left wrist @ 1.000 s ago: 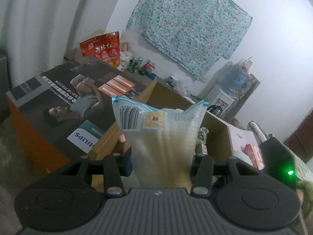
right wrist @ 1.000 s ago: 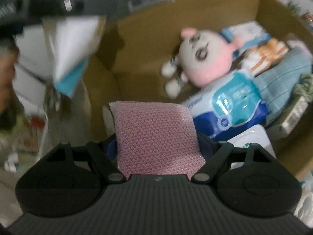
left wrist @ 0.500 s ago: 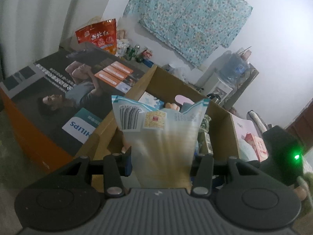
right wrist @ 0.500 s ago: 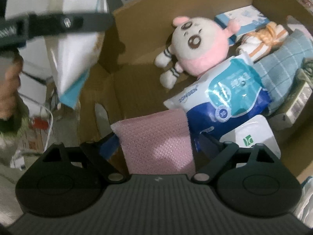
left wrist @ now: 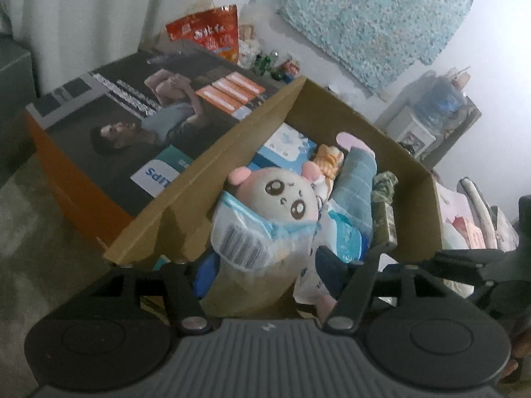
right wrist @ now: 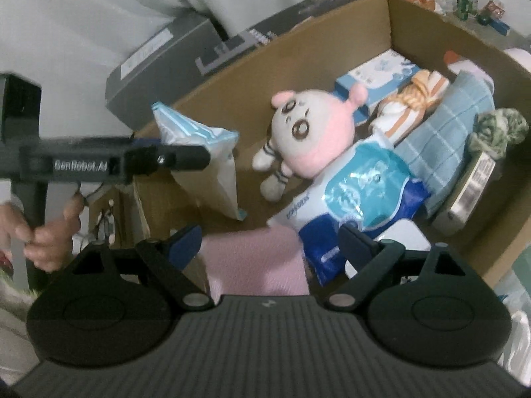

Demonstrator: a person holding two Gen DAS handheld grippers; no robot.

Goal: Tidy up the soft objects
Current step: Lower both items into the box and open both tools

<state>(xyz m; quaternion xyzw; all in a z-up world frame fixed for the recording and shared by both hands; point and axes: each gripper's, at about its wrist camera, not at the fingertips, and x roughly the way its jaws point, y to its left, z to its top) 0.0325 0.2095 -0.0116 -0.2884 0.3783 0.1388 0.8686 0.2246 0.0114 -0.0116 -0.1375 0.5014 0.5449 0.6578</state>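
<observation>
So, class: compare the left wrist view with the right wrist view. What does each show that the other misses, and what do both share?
Only the left wrist view shows the floral cloth on the wall and the water bottle.

Only the right wrist view shows the pink cloth between the right claw fingers, and the hand holding the left claw.

Both show the cardboard box, plush toy, clear packet and red snack bag.
</observation>
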